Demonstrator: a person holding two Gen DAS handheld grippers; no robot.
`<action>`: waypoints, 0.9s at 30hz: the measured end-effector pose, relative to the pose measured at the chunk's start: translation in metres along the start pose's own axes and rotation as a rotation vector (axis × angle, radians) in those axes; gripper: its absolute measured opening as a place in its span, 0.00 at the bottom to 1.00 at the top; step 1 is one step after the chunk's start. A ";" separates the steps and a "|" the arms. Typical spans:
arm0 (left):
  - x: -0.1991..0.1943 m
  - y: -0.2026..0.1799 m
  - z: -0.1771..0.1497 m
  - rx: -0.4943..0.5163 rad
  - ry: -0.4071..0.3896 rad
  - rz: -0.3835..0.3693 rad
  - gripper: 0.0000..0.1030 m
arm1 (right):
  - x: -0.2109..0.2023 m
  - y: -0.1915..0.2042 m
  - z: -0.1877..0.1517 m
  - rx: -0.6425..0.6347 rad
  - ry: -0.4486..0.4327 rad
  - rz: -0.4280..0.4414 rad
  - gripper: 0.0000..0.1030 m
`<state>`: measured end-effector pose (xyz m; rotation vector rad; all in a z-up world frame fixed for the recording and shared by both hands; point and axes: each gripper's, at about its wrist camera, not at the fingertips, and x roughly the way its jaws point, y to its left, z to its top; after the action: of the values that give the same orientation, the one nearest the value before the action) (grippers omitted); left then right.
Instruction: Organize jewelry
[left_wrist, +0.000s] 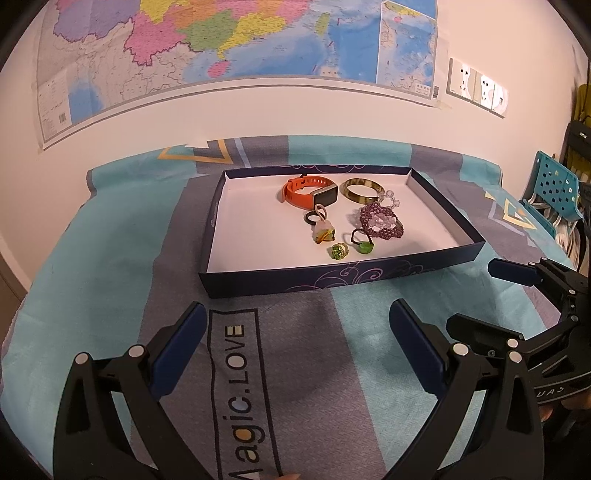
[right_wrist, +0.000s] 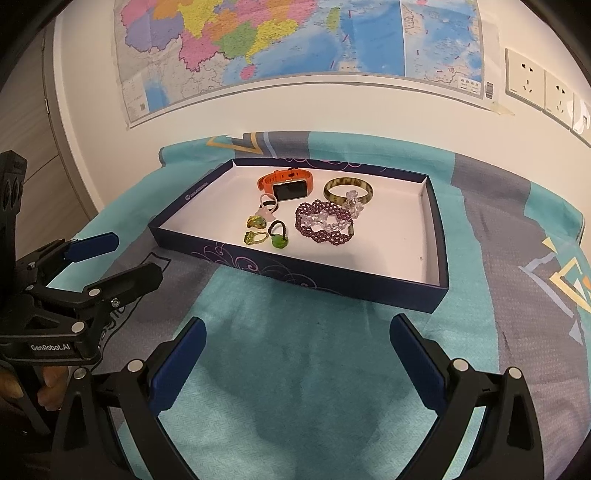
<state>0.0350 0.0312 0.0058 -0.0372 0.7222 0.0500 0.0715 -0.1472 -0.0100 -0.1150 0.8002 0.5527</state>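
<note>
A shallow dark blue box (left_wrist: 295, 284) (right_wrist: 295, 273) with a white floor lies on the cloth. Inside it are an orange smartwatch (left_wrist: 308, 190) (right_wrist: 286, 184), a mottled bangle (left_wrist: 362, 181) (right_wrist: 349, 181), a purple bead bracelet (left_wrist: 369, 214) (right_wrist: 314, 232), clear beads (left_wrist: 391, 197) (right_wrist: 352, 205) and several rings, among them a green ring (left_wrist: 339, 252) (right_wrist: 253, 238). My left gripper (left_wrist: 295, 314) (right_wrist: 135, 254) hovers open and empty in front of the box's near wall. To its right, my right gripper (right_wrist: 297, 325) (left_wrist: 476, 295) is also open and empty.
A teal and grey cloth (left_wrist: 110, 295) printed "Magic.LOVE" covers the table. The back wall carries a map (left_wrist: 221, 44) and sockets (right_wrist: 524, 81). A perforated blue chair back (left_wrist: 554, 184) stands at the right. A hand (right_wrist: 48, 387) holds the left gripper's handle.
</note>
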 end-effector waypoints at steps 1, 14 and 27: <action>0.000 0.000 0.000 0.000 0.002 0.000 0.95 | 0.000 0.000 0.000 0.002 0.000 0.000 0.93; 0.001 0.000 0.000 -0.002 0.006 0.005 0.95 | 0.000 -0.002 -0.001 0.006 0.000 -0.001 0.94; 0.002 -0.001 0.001 0.003 0.010 0.003 0.95 | 0.000 -0.004 0.001 0.007 -0.003 -0.001 0.94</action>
<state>0.0372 0.0308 0.0046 -0.0332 0.7324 0.0511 0.0737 -0.1501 -0.0097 -0.1076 0.7991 0.5492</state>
